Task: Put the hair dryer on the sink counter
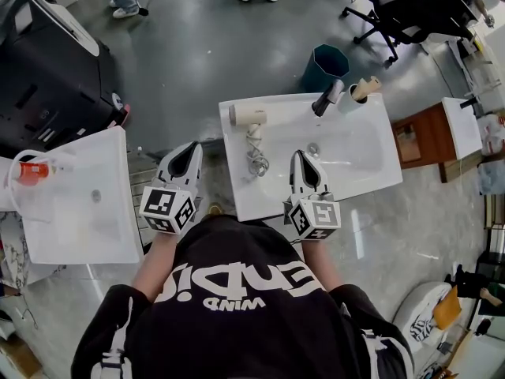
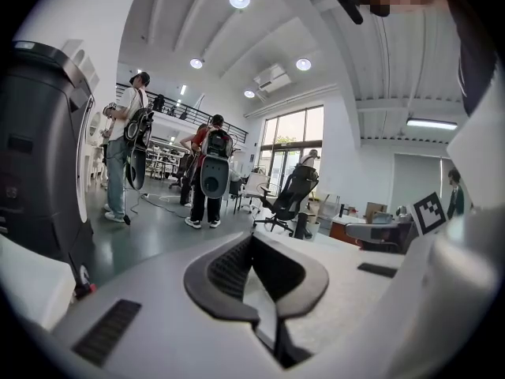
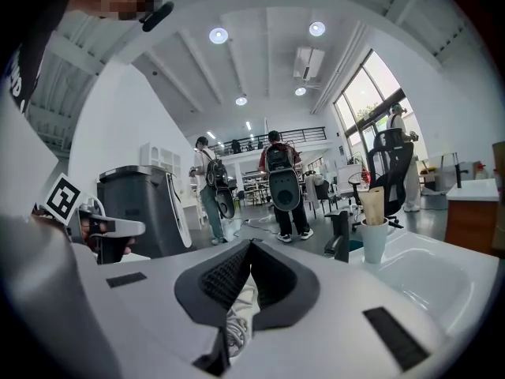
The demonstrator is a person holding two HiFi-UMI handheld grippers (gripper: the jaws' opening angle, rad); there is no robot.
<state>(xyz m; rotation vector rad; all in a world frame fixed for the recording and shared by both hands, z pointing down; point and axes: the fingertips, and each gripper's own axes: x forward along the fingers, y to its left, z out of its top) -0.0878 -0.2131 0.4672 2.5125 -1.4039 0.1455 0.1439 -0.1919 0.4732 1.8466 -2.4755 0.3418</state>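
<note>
Head view: left gripper (image 1: 192, 145), right gripper (image 1: 302, 155), ribbed fingers (image 3: 224, 279) together; cream cylindrical hair dryer (image 1: 248, 115).

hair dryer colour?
Beige body with a pale grey cord; it shows best in the head view.

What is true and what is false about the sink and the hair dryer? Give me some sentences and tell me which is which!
1. The hair dryer lies on the sink counter. True.
2. The right tool is holding the hair dryer. False: its jaws are shut on nothing, and the hair dryer lies apart from it.
3. A cup stands beside the faucet. True.
4. The bin behind the sink is red. False: it is teal.
5. The left tool is wide open. False: its jaws are together and it holds nothing.
</note>
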